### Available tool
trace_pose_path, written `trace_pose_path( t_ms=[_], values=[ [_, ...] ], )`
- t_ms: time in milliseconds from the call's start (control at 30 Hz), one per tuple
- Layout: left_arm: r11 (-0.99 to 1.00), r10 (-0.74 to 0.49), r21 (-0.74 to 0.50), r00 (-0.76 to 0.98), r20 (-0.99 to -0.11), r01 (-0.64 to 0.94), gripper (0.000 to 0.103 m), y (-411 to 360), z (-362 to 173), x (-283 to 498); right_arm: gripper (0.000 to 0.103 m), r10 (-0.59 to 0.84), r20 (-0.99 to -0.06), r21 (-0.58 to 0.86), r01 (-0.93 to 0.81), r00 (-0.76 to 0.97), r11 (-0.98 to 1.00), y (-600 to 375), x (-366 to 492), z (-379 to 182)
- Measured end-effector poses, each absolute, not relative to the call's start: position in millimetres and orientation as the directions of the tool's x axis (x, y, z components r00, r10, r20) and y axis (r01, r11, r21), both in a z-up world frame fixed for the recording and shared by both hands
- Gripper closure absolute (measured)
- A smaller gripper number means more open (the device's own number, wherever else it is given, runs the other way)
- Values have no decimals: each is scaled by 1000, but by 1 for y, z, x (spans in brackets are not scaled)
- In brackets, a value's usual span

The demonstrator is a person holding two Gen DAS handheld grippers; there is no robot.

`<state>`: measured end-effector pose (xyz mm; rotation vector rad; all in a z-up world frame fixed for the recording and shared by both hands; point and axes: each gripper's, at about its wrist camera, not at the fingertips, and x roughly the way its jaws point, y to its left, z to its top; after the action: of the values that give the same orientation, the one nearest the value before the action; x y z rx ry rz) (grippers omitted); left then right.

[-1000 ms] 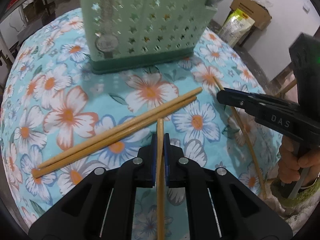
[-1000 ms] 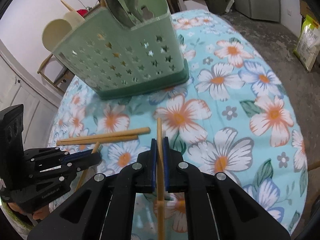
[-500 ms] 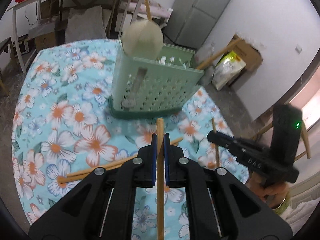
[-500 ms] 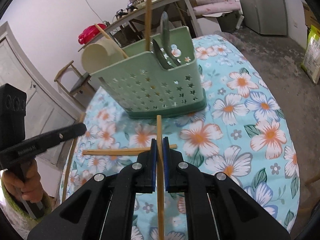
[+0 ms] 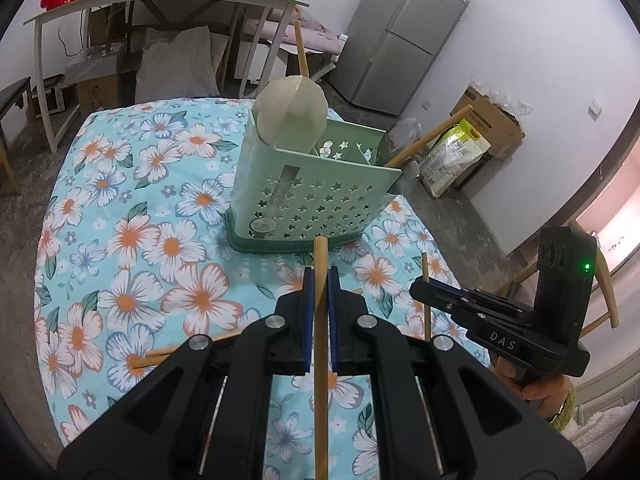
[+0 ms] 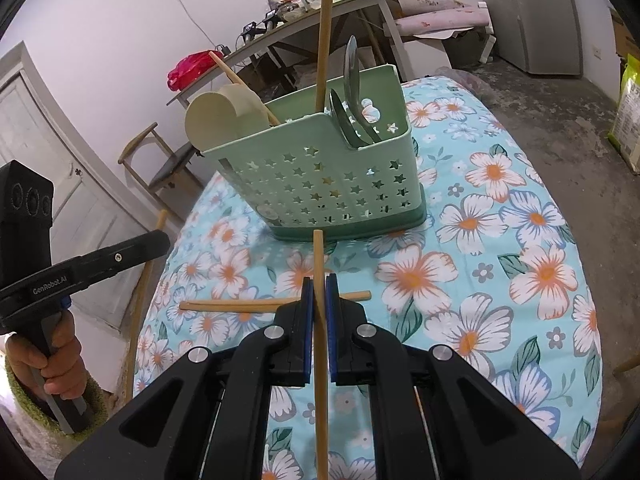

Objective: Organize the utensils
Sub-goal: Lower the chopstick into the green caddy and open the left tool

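Wooden chopstick (image 5: pixel 320 320) sits pinched between the blue pads of the left gripper (image 5: pixel 319 300), raised above the floral tablecloth (image 5: pixel 132 240). The right gripper (image 6: pixel 319 304) clamps a second chopstick (image 6: pixel 319 280) the same way. Both point toward the green star-punched utensil caddy (image 6: pixel 332 184), which holds a pale spatula (image 6: pixel 216 120), a wooden handle (image 6: pixel 324 40) and dark spoons (image 6: pixel 352 96). Two more chopsticks (image 6: pixel 240 306) lie flat on the cloth near the caddy
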<state>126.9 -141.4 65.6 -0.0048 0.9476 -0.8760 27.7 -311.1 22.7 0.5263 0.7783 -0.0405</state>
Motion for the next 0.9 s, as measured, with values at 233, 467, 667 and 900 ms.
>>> trace_pose_path(
  t_ms=[233, 467, 667, 900],
  values=[
    [667, -678, -360, 330, -657, 653, 98, -135, 87, 126, 97, 163, -679, 446, 226, 716, 866, -310, 28, 21],
    [654, -721, -326, 433, -540, 683, 98, -131, 139, 133, 97, 162, -679, 450, 232, 716, 862, -312, 27, 20],
    [648, -758, -294, 558, -336, 703, 98, -135, 209, 148, 97, 163, -681, 457, 240, 714, 857, -315, 28, 18],
    [643, -763, -285, 626, -159, 711, 98, -170, 246, 171, 97, 156, -685, 456, 253, 711, 853, -319, 29, 16]
  ],
)
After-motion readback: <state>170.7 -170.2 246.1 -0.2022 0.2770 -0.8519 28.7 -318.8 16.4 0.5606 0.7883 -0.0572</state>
